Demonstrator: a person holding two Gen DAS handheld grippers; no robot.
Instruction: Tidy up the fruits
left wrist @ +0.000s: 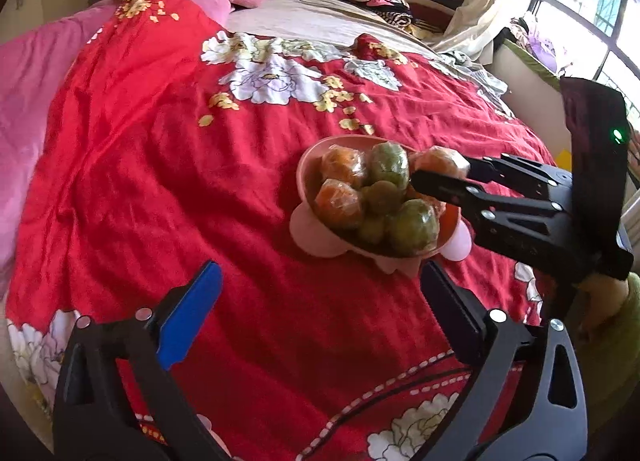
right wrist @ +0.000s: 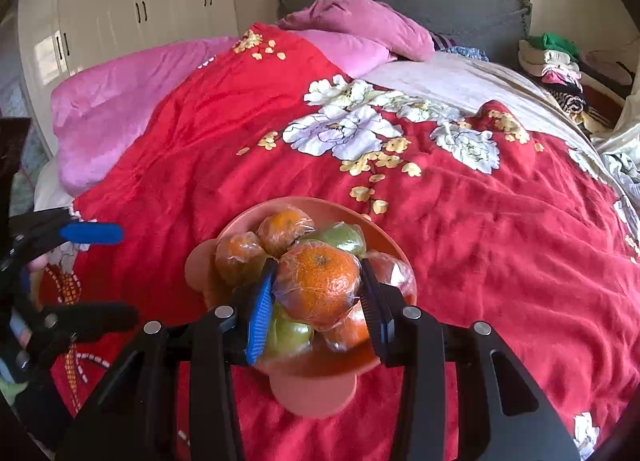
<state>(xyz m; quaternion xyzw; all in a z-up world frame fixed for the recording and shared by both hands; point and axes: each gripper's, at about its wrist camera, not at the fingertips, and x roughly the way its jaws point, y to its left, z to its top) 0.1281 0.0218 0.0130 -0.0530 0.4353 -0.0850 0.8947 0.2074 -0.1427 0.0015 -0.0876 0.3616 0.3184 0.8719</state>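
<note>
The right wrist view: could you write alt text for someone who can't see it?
The right gripper clamps a plastic-wrapped orange above a pink bowl of wrapped orange and green fruit, on a red flowered bedspread. The left gripper hangs open at the left edge.

The wrapped orange (right wrist: 318, 285) hides fruits beneath it in the pink bowl (right wrist: 384, 237).

The quilt (right wrist: 460, 221) is red with white and yellow flowers; the bowl (right wrist: 384, 237) is pink, holding orange (right wrist: 320, 285) and green fruit (left wrist: 412, 227).
</note>
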